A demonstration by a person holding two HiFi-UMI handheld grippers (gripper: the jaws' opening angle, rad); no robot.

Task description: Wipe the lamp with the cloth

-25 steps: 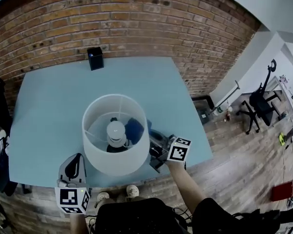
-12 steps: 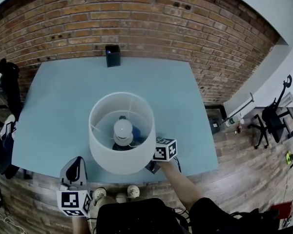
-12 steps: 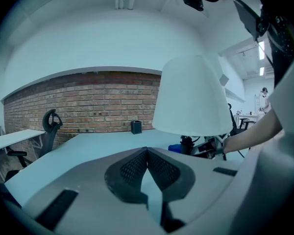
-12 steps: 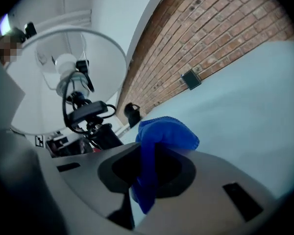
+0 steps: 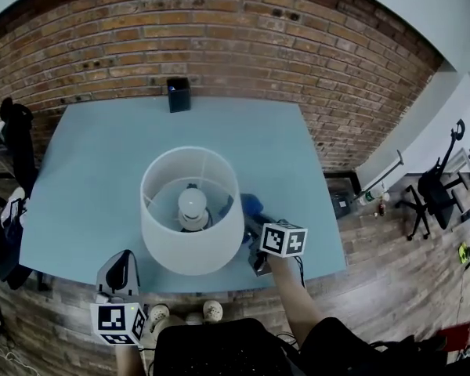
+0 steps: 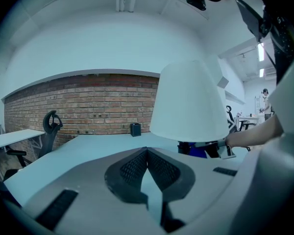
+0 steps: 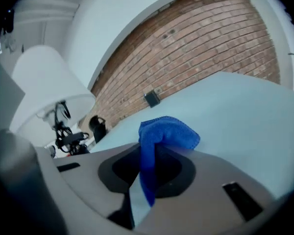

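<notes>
A lamp with a white drum shade (image 5: 189,237) and a lit-looking bulb (image 5: 192,202) stands in the middle of the light-blue table (image 5: 86,155). My right gripper (image 5: 254,224) is just right of the shade, shut on a blue cloth (image 5: 251,204) that bunches out past its tips. In the right gripper view the cloth (image 7: 162,135) is pinched between the jaws, with the shade (image 7: 44,87) off to the left. My left gripper (image 5: 123,258) rests at the table's front edge, left of the lamp; its pads (image 6: 159,166) meet with nothing between them.
A small black box (image 5: 178,94) stands at the table's back edge against the brick wall (image 5: 219,30). Office chairs stand off the table's left (image 5: 16,131) and far right (image 5: 435,186). The table's front edge runs close under both grippers.
The right gripper with the cloth has drawn back to the right, away from the shade's lower right side. The left gripper has stayed put.
</notes>
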